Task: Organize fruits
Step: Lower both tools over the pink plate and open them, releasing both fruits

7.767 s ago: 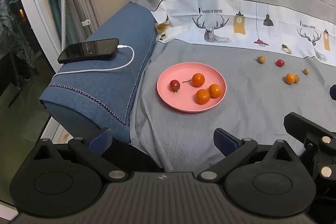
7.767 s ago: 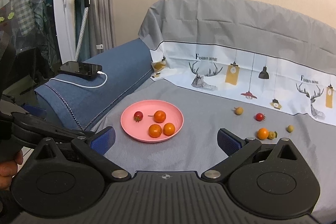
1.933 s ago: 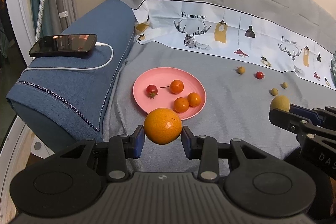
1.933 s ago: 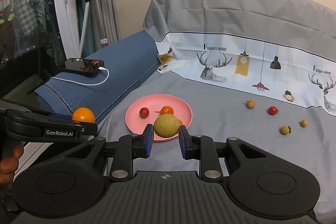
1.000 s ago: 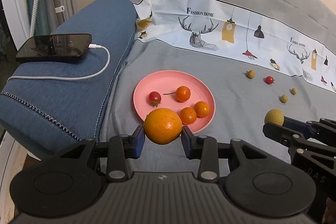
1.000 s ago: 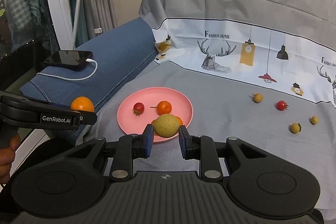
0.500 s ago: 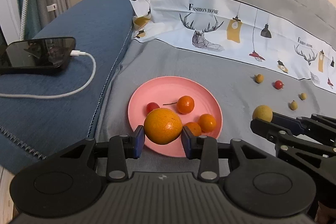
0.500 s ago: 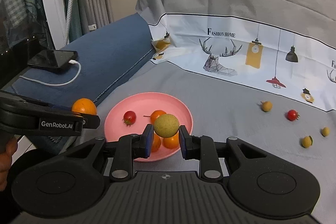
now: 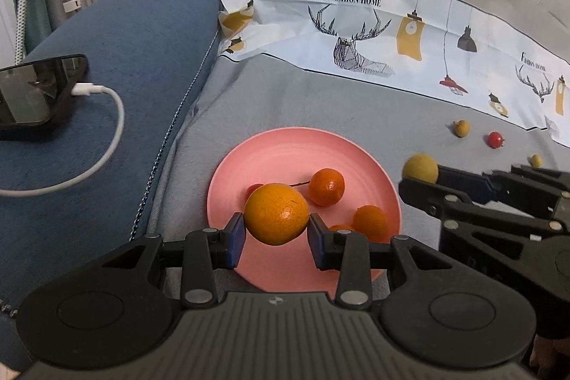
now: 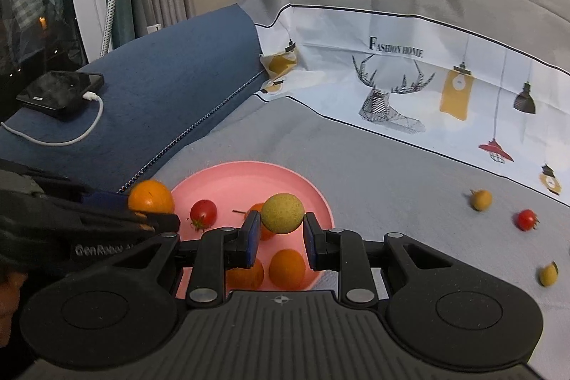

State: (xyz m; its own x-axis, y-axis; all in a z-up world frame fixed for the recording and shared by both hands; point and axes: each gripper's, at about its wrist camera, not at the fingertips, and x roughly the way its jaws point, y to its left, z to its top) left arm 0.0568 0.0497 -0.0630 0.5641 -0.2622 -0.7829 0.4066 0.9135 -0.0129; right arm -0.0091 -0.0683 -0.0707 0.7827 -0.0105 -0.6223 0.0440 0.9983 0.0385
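Note:
My left gripper [image 9: 276, 235] is shut on a large orange [image 9: 276, 214] and holds it above the near left part of the pink plate [image 9: 285, 148]. The orange also shows in the right wrist view [image 10: 150, 196]. My right gripper [image 10: 279, 239] is shut on a yellow-green fruit [image 10: 283, 208] above the plate [image 10: 242, 180]; the fruit also shows in the left wrist view [image 9: 420, 168]. The plate holds a cherry tomato [image 10: 203, 212] and three small oranges [image 9: 326, 186].
Small fruits lie loose on the grey cloth to the right: a yellow one [image 10: 480, 200], a red tomato [image 10: 526, 219], another yellow one [image 10: 548, 275]. A phone [image 9: 32, 93] with a white cable [image 9: 107, 138] rests on the blue cushion [image 9: 124, 59] at left.
Both grippers have moved forward toward the plate with their fruits still held; both fruits now hang over it.

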